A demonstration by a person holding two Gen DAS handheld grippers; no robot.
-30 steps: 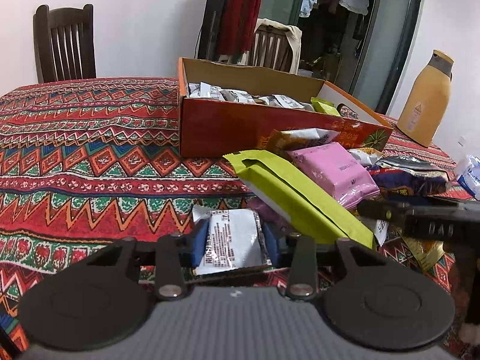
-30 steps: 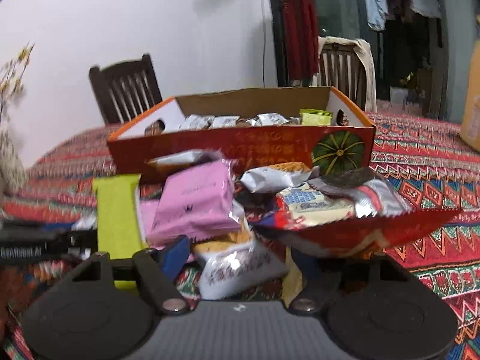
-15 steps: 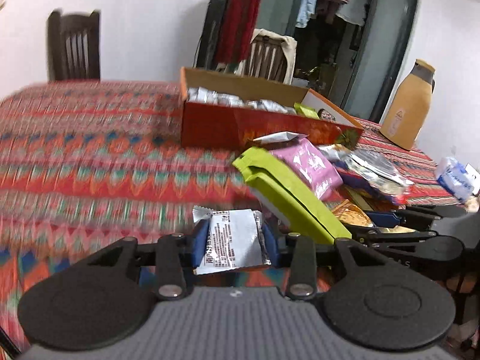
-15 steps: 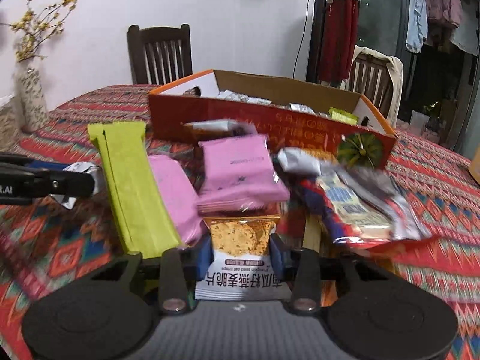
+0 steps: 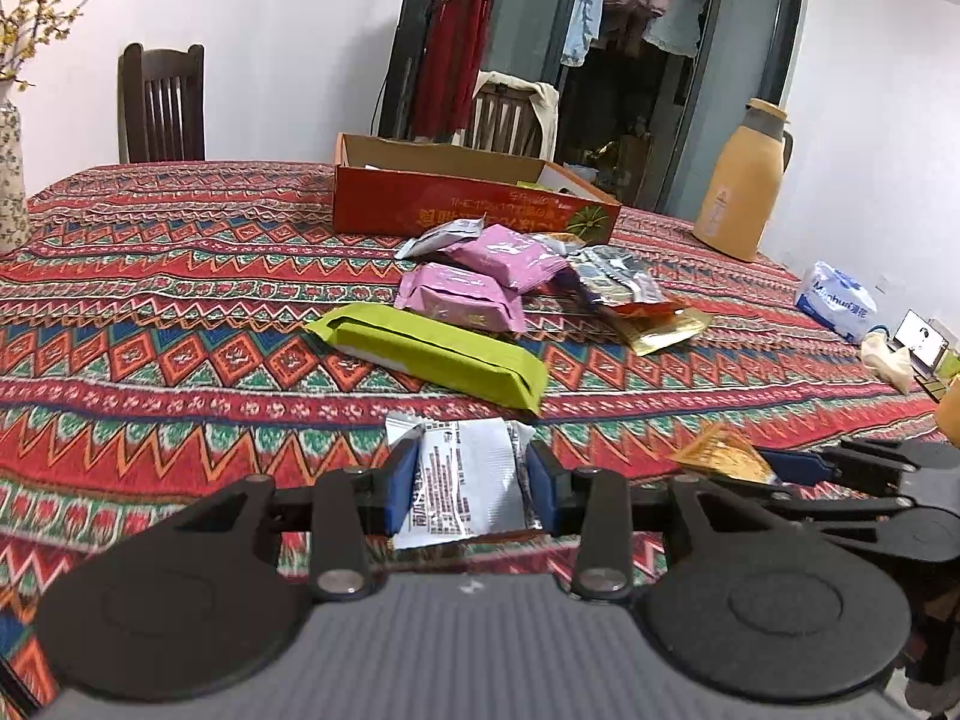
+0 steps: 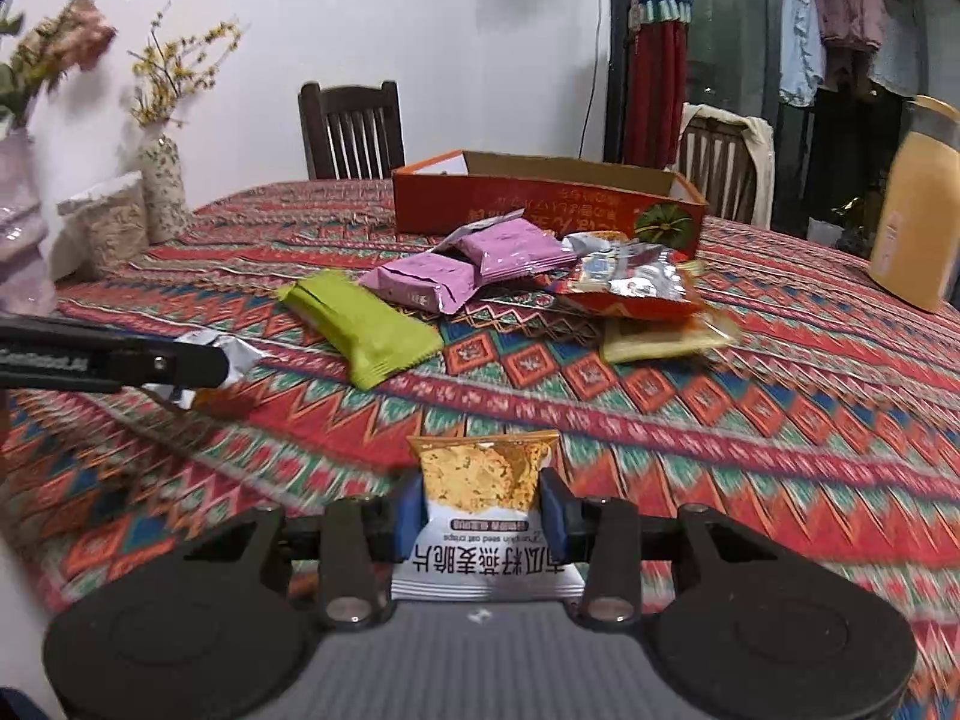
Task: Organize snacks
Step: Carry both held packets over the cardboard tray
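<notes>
Both grippers have pulled back from the pile since the earlier frames; the box, once close ahead, now sits well away across the table.

Left wrist view: your left gripper (image 5: 468, 489) pinches a silver packet (image 5: 465, 483) between its blue pads, clear of the cloth. The box (image 5: 462, 204) lies ahead and slightly right, its long side facing you, beyond the green pack (image 5: 432, 354) and pink packs (image 5: 474, 288). Your right gripper (image 5: 780, 465) shows at the right edge, level with the left, so neither is clearly nearer the box. Box contents are hidden behind its front wall from here.

Right wrist view: your right gripper (image 6: 480, 510) is clamped on an orange-and-white crisp packet (image 6: 483, 510), its lower end cut off by the gripper body. The box (image 6: 540, 198) lies straight ahead, slightly right, past the pile. Your left gripper (image 6: 180, 363) enters from the left with the silver packet; its pads are not visible here. Foreground cloth is motion-blurred.
</notes>
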